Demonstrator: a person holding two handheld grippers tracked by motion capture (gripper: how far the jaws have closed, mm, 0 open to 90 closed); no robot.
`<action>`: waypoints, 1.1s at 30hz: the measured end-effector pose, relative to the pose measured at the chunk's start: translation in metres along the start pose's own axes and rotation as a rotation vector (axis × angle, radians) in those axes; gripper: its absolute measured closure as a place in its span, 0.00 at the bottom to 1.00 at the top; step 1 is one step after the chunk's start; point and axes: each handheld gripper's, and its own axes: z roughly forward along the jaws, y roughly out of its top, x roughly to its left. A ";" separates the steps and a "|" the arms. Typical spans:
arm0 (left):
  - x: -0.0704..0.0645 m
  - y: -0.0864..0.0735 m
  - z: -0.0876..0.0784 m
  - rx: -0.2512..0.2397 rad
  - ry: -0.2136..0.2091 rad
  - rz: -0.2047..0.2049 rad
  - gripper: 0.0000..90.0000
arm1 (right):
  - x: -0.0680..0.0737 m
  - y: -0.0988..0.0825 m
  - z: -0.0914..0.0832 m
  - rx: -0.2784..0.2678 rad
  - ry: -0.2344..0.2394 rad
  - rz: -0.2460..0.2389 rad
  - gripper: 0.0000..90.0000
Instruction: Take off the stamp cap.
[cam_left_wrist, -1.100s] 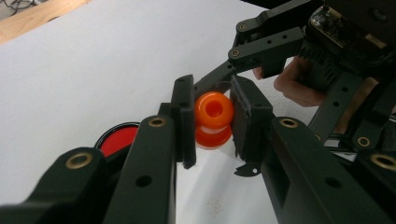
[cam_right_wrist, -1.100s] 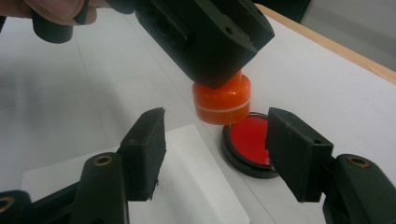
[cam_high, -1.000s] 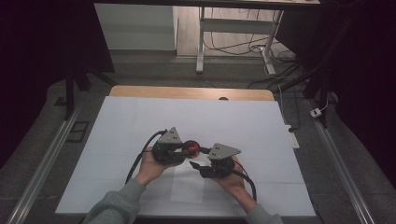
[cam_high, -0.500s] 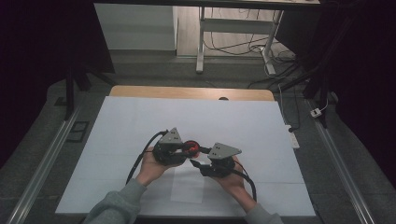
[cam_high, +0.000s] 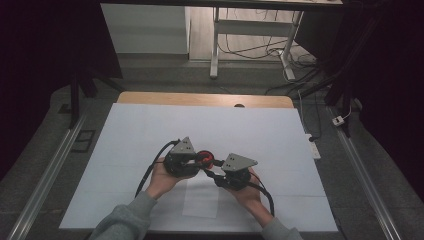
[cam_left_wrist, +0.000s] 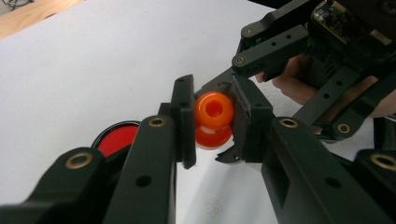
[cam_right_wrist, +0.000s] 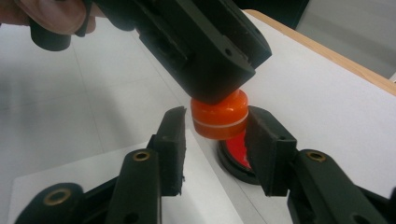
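High view: the left gripper (cam_high: 196, 160) and right gripper (cam_high: 212, 175) meet over the white sheet (cam_high: 150, 130), at a small orange piece (cam_high: 204, 159).

Left gripper view: its jaws pinch the orange bead stack (cam_left_wrist: 214, 119), just beside a red disc (cam_left_wrist: 116, 138).

Right gripper view: its jaws have just been closing around the bead stack (cam_right_wrist: 219, 115); the left pad is a little apart, and I cannot tell if the right pad touches.

The high view is dim and dark at its edges; the white sheet-covered table (cam_high: 210, 130) is evenly lit from above, with soft shadows. In both gripper views that sheet glares pale, the near black jaws blur, and the glossy orange spool-shaped bead (cam_left_wrist: 214, 119) is sharp.
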 end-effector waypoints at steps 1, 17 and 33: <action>0.000 0.000 0.000 0.000 0.000 0.001 0.80 | 0.000 0.000 0.000 -0.002 0.001 0.001 0.66; 0.000 0.000 0.000 0.001 -0.001 0.001 0.80 | 0.000 0.000 0.000 0.004 -0.001 -0.004 0.71; 0.000 0.000 0.001 0.013 -0.001 0.000 0.80 | 0.002 -0.002 0.001 0.011 -0.010 -0.017 0.72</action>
